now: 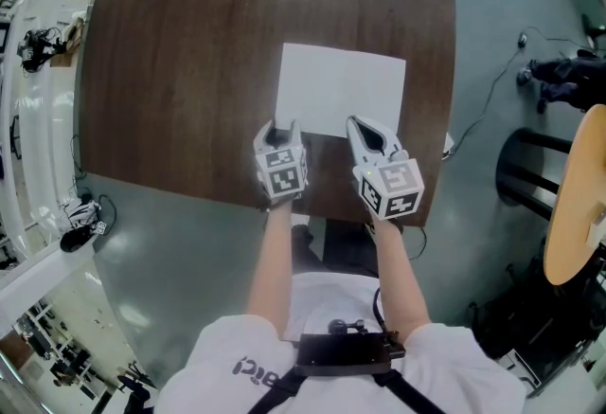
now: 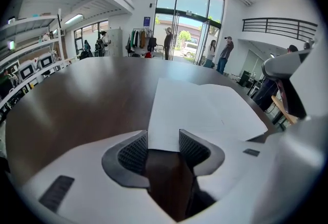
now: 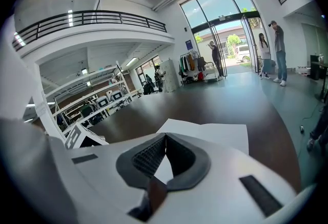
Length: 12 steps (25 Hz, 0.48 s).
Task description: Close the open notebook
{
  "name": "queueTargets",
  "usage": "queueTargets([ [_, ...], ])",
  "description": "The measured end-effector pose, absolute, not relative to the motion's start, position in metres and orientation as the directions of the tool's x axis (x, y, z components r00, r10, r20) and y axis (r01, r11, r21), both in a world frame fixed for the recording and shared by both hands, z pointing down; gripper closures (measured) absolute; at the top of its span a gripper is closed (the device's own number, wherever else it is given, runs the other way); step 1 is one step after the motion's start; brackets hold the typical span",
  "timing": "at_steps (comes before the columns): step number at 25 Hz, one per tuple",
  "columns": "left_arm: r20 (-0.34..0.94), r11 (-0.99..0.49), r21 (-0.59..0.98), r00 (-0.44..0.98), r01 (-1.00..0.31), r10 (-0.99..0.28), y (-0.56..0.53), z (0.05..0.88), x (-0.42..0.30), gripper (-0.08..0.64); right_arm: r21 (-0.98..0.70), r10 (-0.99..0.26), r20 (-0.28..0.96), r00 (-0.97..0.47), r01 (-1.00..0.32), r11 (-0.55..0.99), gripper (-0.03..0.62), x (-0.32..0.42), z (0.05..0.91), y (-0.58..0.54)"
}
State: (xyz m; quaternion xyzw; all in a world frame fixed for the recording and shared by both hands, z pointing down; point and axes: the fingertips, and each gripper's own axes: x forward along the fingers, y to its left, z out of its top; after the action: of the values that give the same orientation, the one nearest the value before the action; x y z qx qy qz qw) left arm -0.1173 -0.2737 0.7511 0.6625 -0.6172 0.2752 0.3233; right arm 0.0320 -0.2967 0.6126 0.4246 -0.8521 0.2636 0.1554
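the open notebook (image 1: 341,85) lies flat on the dark wood-grain table (image 1: 180,52), its smooth, blank white pages spread wide. the left gripper (image 1: 280,128) has its ribbed pads apart, straddling the near page edge, likely to catch a leaf for folding over. the right gripper (image 1: 358,125) has its tips pressed together at that edge; whether paper is pinched there is unclear.
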Motion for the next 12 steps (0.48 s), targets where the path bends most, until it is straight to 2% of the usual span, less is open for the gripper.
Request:
queueTargets([
  [12, 0.757, 0.097, 0.179, 0.074, -0.979, -0.649, -0.2745, 0.7439, -0.1276, 0.484, -0.323, -0.659, 0.482, -0.578, -0.816, 0.479, 0.591, 0.0373, 0.6116, -0.293],
])
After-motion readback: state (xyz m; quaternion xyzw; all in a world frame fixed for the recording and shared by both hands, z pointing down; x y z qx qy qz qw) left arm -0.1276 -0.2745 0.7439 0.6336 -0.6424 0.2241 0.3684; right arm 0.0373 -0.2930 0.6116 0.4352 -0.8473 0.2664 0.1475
